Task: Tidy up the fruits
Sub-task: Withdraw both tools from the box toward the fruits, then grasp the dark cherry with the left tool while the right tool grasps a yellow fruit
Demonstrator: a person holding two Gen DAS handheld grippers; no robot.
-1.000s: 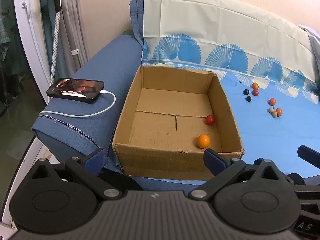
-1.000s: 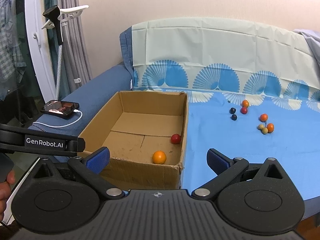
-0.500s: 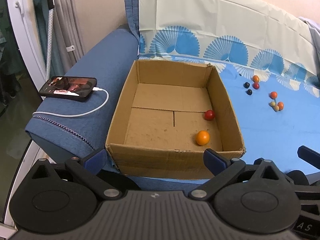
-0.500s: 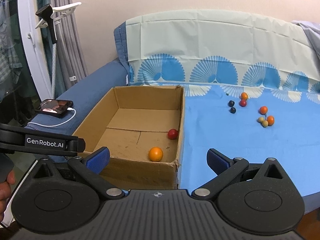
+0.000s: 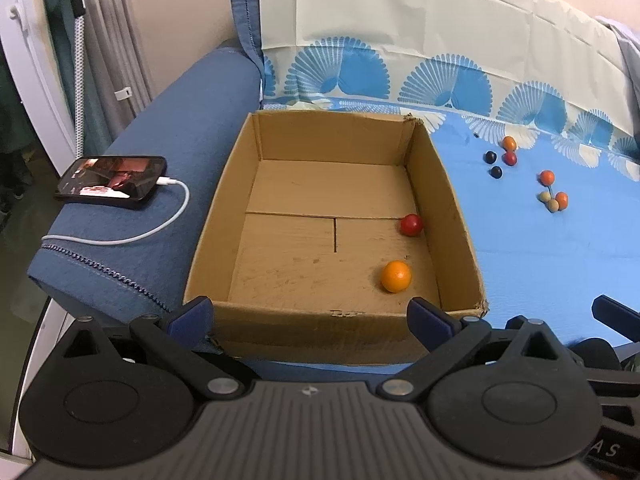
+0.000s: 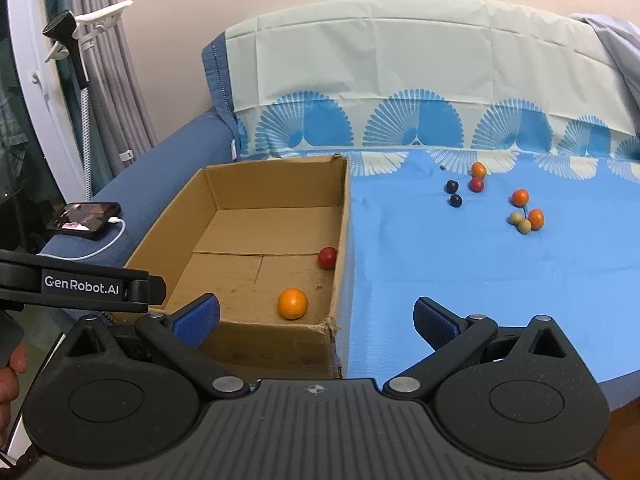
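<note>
The open brown cardboard box (image 6: pixel 256 240) sits on the sofa seat, at the left end of the light-blue plastic sheet (image 6: pixel 460 280) that covers the seat. It holds two fruits near its right wall: a round orange fruit (image 6: pixel 293 303) towards the front and a small red fruit (image 6: pixel 327 257) behind it.

The loose fruits (image 6: pixel 496 200) lie on the sheet, well apart from the box and to its right, in two clusters: two dark, one red and one orange at the left; two orange and two tan at the right.

The right gripper (image 6: pixel 316 316) is spread wide and holds nothing. It sits over the box's front right corner. The loose fruits lie ahead of it and to its right.

The left gripper (image 5: pixel 310 314) is also spread wide and empty. It faces the box's front wall, so the fruits lie far to its right.

Judgement: the right gripper is nearer and suits the next pick. The fruits are round, so no grasp axis is preferred.
</note>
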